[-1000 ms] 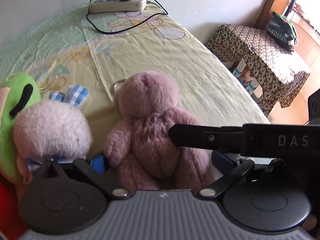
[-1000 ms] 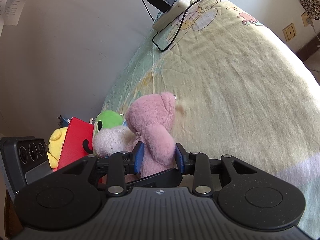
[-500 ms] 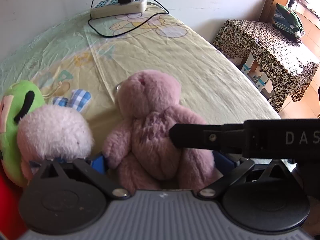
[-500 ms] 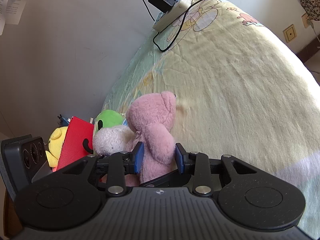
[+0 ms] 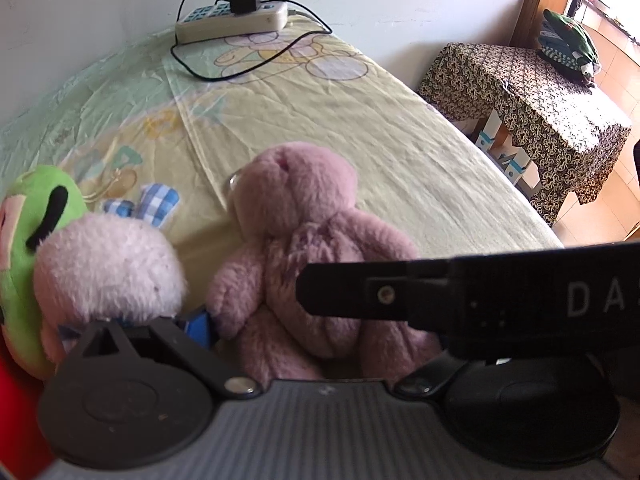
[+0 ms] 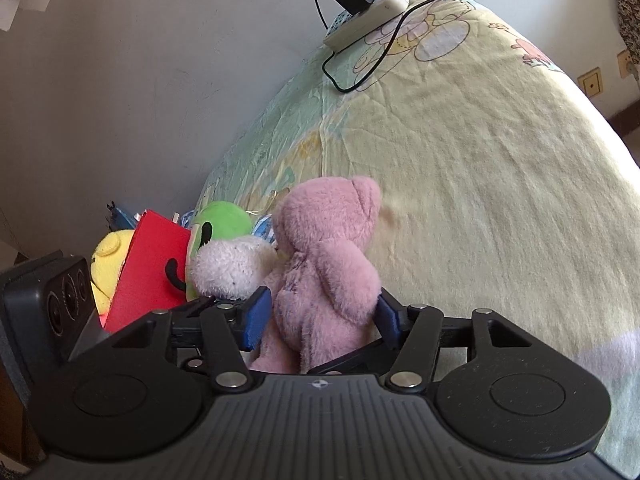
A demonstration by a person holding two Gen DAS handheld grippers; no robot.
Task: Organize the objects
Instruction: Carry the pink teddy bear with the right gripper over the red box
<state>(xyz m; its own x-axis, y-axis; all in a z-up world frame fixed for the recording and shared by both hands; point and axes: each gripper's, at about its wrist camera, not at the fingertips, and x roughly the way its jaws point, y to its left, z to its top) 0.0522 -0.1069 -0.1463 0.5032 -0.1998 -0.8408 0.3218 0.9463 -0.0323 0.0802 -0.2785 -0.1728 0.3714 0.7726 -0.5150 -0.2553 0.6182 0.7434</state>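
Now that the right gripper is opening, its blue pads stand clear of the pink bear where a second ago they pinched its lower body; the bear is between the jaws but no longer squeezed. It sits upright on the bed sheet at the end of a row, touching the white plush, with the green plush, a red one and a yellow one beyond, toward the wall. That reads as a release: the bear looks placed in the line-up, and this part of the tidying seems done if it stays up unaided. From the left view the bear has not shifted over that second. The left gripper is open wide but starting to close, its jaws on either side of the bear's legs without pressing as far as can be seen; only one blue pad shows, the other being hidden behind the right gripper's black finger, which crosses the view. Bear's feet are cut off by the gripper bodies in both views, so its footing cannot be judged. A power strip with charger and cable lies at the far end of the bed, well apart from the toys.
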